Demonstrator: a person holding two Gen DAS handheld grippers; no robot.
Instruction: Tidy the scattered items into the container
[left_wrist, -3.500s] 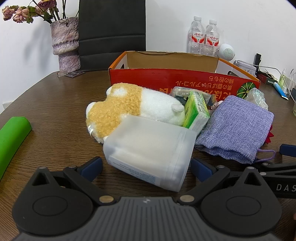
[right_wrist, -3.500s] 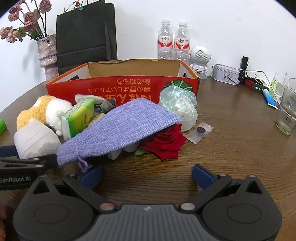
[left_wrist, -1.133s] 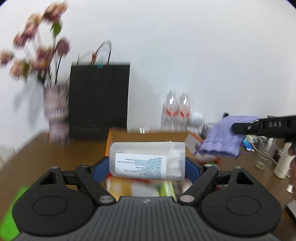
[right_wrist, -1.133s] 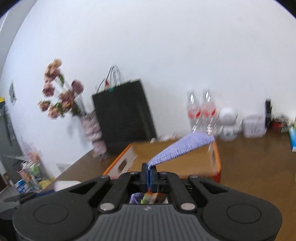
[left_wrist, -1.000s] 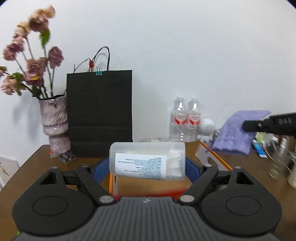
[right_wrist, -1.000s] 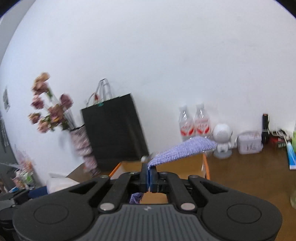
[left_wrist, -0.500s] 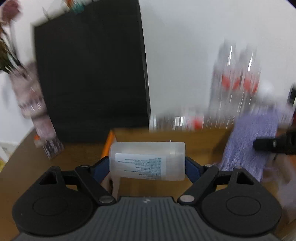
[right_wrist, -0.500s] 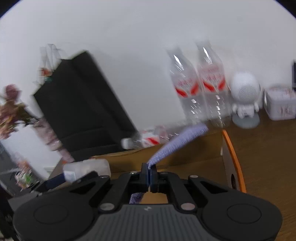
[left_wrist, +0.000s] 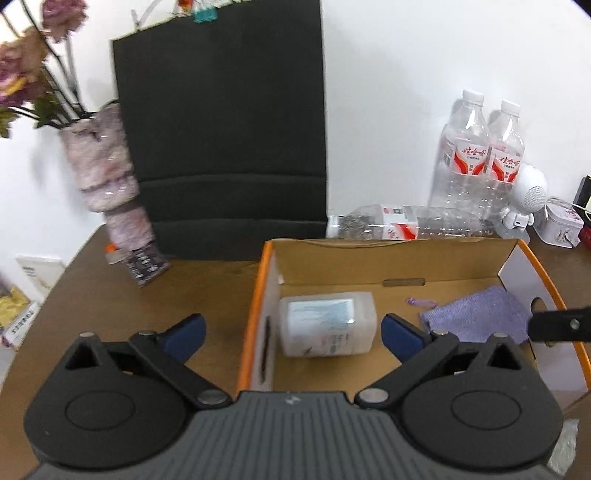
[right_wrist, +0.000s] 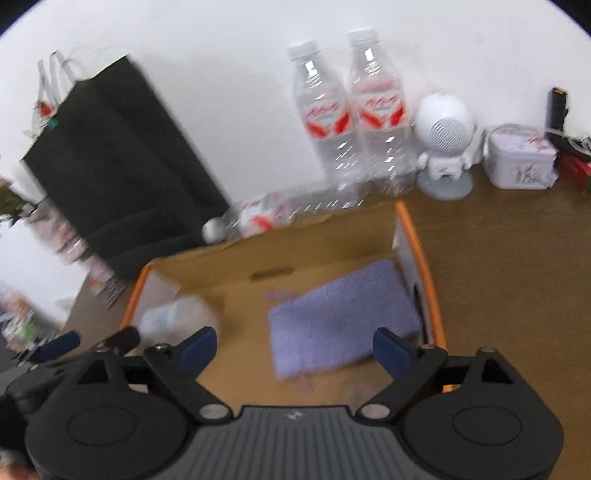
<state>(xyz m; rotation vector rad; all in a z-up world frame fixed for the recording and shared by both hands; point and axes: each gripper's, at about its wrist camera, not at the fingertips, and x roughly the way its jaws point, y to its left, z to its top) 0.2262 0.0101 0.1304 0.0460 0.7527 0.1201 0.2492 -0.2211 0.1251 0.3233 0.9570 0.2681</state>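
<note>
The orange-rimmed cardboard box (left_wrist: 258, 295) stands open below both grippers. A translucent white plastic container (left_wrist: 327, 323) lies on its side on the box floor at the left; it also shows blurred in the right wrist view (right_wrist: 173, 317). A purple cloth pouch (left_wrist: 476, 317) lies flat on the box floor at the right, also in the right wrist view (right_wrist: 340, 317). My left gripper (left_wrist: 291, 332) is open and empty above the container. My right gripper (right_wrist: 291, 347) is open and empty above the pouch. The box rim shows in the right wrist view (right_wrist: 421, 251).
A black paper bag (left_wrist: 221, 147) and a vase with dried flowers (left_wrist: 103, 166) stand behind the box. Two upright water bottles (left_wrist: 480, 155), one lying bottle (left_wrist: 399, 225), a white robot figure (right_wrist: 443, 144) and a small tin (right_wrist: 517, 158) stand at the back right.
Both grippers have opened over the box. The plastic container left the left gripper and now lies on the box floor. The purple pouch left the right gripper and lies flat in the box.
</note>
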